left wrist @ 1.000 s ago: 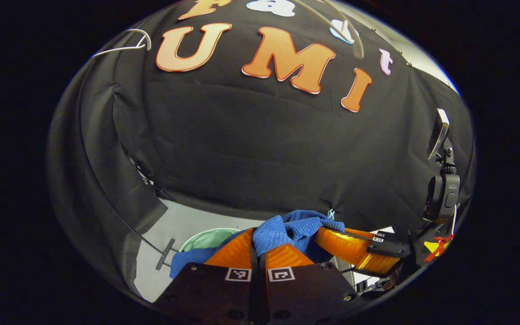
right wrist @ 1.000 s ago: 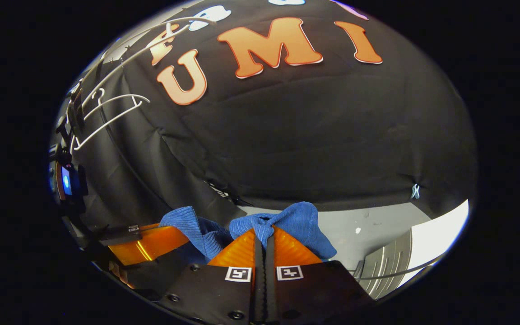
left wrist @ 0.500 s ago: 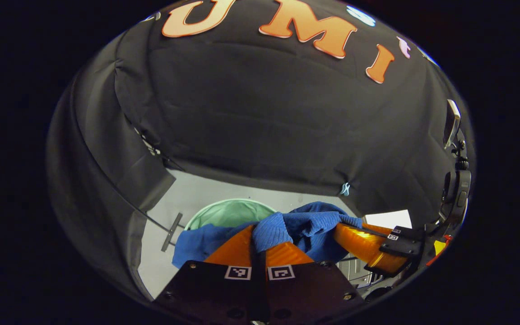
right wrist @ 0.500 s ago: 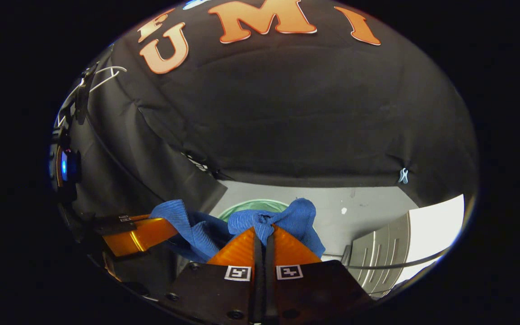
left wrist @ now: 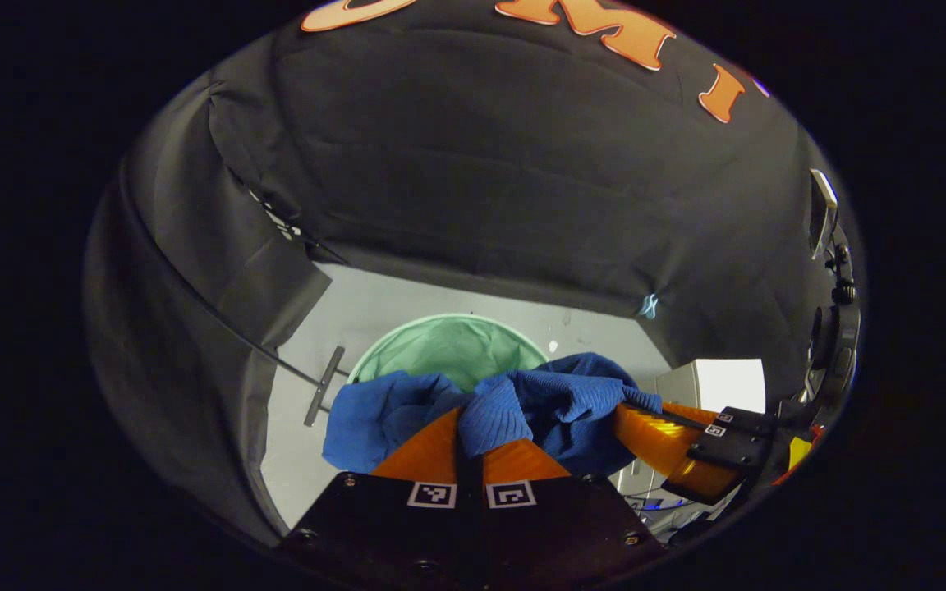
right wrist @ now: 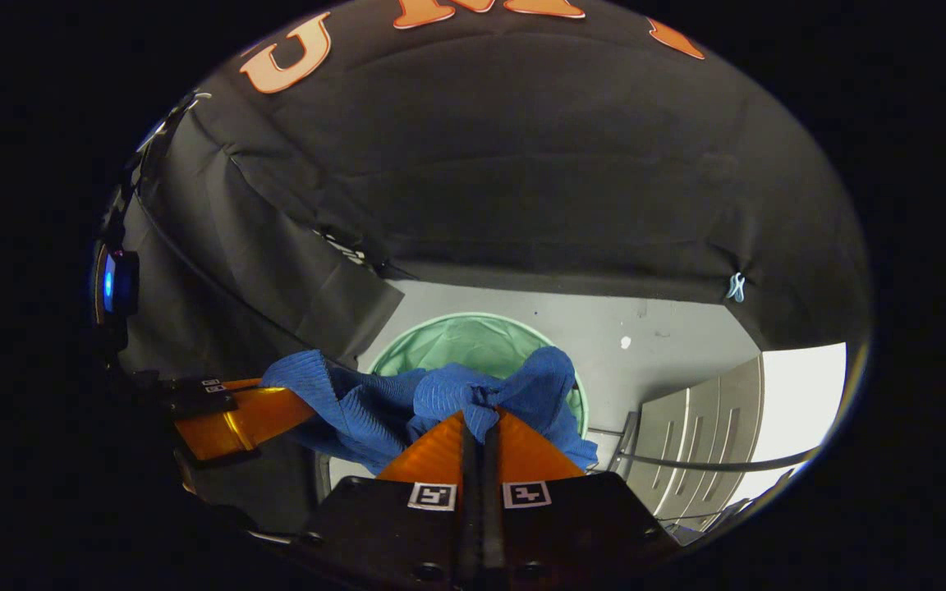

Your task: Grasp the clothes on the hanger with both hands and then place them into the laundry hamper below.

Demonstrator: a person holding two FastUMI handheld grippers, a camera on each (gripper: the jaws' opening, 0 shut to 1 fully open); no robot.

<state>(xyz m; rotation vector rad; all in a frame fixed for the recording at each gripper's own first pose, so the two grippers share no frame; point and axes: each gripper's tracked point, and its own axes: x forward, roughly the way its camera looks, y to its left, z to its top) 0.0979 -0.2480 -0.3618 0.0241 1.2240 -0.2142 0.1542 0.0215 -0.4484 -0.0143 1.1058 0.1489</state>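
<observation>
Both tongs are pressed together on one blue ribbed garment: the left tongs (left wrist: 470,423) pinch a bunched fold at their tips in the left gripper view, and the right tongs (right wrist: 479,420) pinch another gathered fold in the right gripper view. Behind everything hangs the booth's black cloth wall (left wrist: 473,180), which meets a pale grey floor (left wrist: 391,300) below. On that floor stands the laundry hamper (left wrist: 450,349), round, open at the top and lined in light green mesh, directly beneath the held cloth; in the right gripper view its rim (right wrist: 473,318) curves just above the fabric. The blue garment (left wrist: 559,398) stretches between the two tools, sagging at the left gripper view's left side in a loose lobe in front of the hamper's near rim, held above the hamper and not yet inside it. In the left gripper view the right tongs (left wrist: 645,410) reach in from the right, gripping the cloth's far end; in the right gripper view the left tongs (right wrist: 296,406) enter from the left in like manner. A pale grey cabinet (right wrist: 703,435) stands at the right, and a small light-blue clip (right wrist: 736,286) pins the wall cloth.
</observation>
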